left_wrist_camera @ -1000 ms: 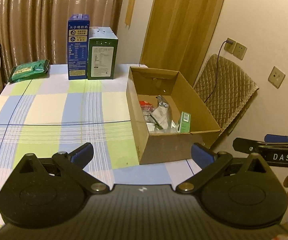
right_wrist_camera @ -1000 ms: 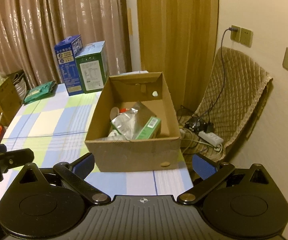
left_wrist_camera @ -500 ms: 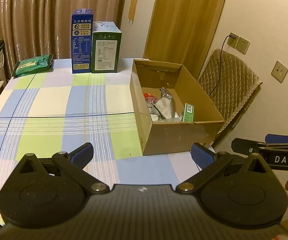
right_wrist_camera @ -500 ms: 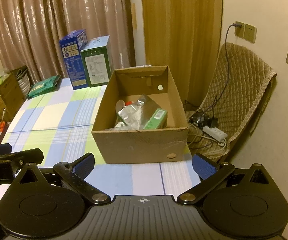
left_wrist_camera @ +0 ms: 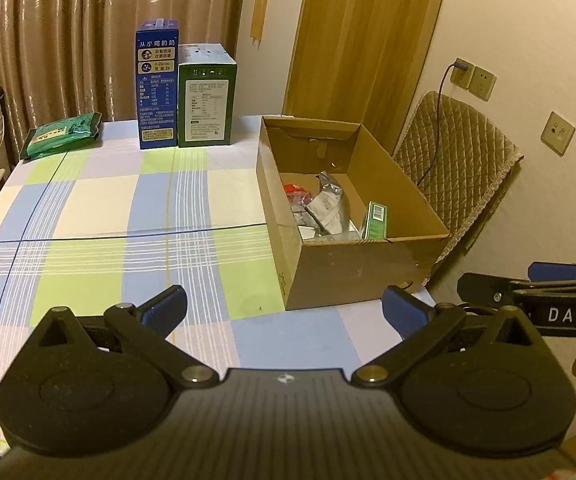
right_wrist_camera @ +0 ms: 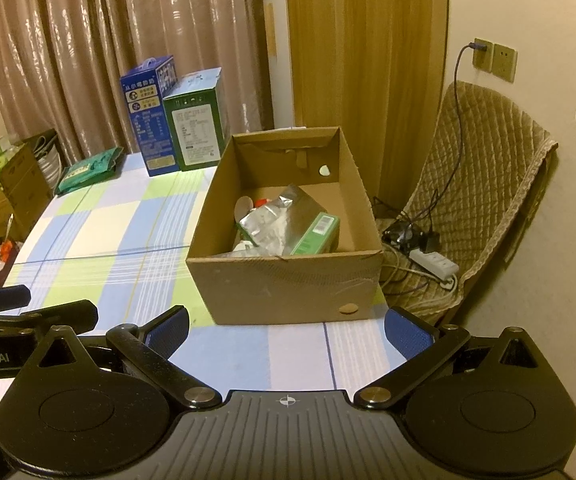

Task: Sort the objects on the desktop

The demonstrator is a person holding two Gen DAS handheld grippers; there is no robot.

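Two grippers, both spread wide, nothing between the fingers. Left gripper (left_wrist_camera: 283, 308) hangs over the near part of the checked tablecloth (left_wrist_camera: 99, 216); right gripper (right_wrist_camera: 285, 330) sits beside it at the table's near edge, also empty. Cardboard box (right_wrist_camera: 288, 284) stands open straight ahead of the right gripper, ahead and to the right of the left one, at the table's right side. Inside it: a silver foil pouch (right_wrist_camera: 275, 216), a small green carton (right_wrist_camera: 316, 234) leaning against the box's right side, something red (left_wrist_camera: 294, 191) at the back, possibly a wrapper, too small to tell. Far ahead of the left gripper, a blue carton (left_wrist_camera: 157, 90) and a dark green carton (left_wrist_camera: 205, 98) stand upright, touching, by the curtain. Green packet (left_wrist_camera: 61, 134) lies flat at the far left corner. Quilted chair (right_wrist_camera: 484, 184) to the right of the box, off the table, with a power strip (right_wrist_camera: 434, 262) on the seat.
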